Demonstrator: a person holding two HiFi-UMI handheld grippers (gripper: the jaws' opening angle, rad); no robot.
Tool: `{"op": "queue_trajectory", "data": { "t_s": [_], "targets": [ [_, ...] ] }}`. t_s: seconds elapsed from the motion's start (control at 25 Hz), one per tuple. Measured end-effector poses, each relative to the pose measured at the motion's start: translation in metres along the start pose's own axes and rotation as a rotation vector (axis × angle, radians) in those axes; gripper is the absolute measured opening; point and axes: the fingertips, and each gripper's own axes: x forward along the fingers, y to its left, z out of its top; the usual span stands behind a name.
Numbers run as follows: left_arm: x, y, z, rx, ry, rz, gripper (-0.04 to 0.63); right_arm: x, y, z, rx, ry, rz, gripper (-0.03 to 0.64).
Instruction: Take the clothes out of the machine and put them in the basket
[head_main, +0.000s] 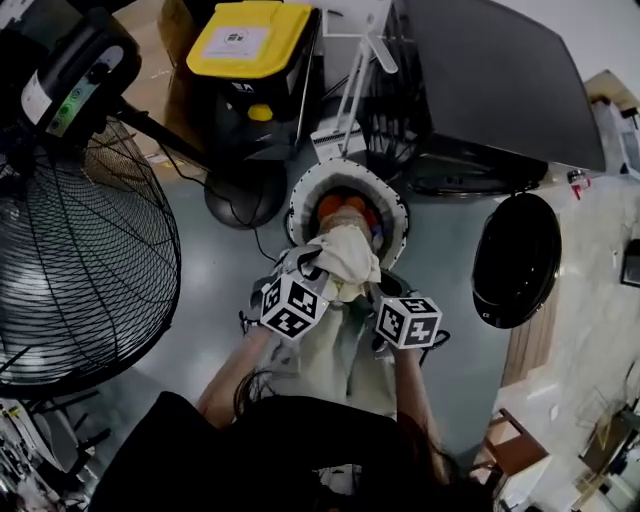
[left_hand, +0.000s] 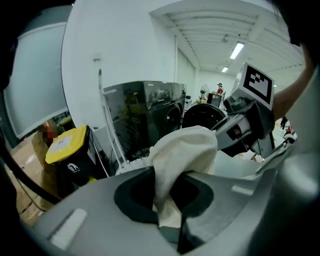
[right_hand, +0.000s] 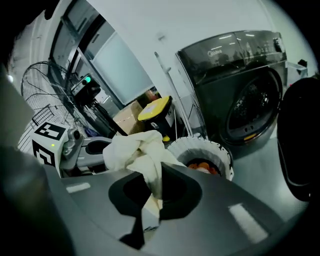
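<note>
The cream cloth (head_main: 345, 255) is out of the washing machine (head_main: 490, 80) and held in the air. Its bunched top sits over the near rim of the white basket (head_main: 297, 200), and its loose length trails back toward the person, so its long axis runs from the basket opening to the body. The left gripper (head_main: 300, 272) and the right gripper (head_main: 380, 295) each hold it from the near side. In the left gripper view the fingers (left_hand: 95, 212) are pinched on a fold of the cloth (left_hand: 182, 150). In the right gripper view the fingers (right_hand: 225, 200) likewise squeeze a fold (right_hand: 135, 147), with the basket (right_hand: 222, 152) straight ahead and just beyond. Orange clothes already lie in it. Both grippers look about equally near the opening, the left perhaps slightly ahead. As I judge it, the drop calls for carrying the cloth forward over the opening so the trailing length clears the near rim.
</note>
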Motion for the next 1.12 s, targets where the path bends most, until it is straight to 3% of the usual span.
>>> {"op": "queue_trajectory", "data": {
  "t_s": [0.24,0.48,0.72,0.92,1.12],
  "targets": [
    [0.049,-0.016,-0.032,-0.049,0.071,-0.057,0.048,0.028,-0.042,-0.032,0.049,0.056,-0.072,0.031],
    [0.087,-0.011,-0.040,-0.067,0.113,-0.063,0.049,0.052,-0.075,-0.031,0.073,0.055,-0.137,0.031],
    [0.106,0.002,-0.036,-0.008,0.156,-0.063,0.056,0.062,-0.092,-0.025,0.069,0.021,-0.177,0.034],
    [0.117,-0.001,-0.059,-0.002,0.268,-0.115,0.162,0.073,-0.103,-0.042,0.019,0.110,-0.211,0.109],
    [0.123,-0.013,-0.092,0.000,0.358,-0.163,0.195,0.083,-0.105,-0.065,0.049,0.172,-0.156,0.232]
  ]
}}
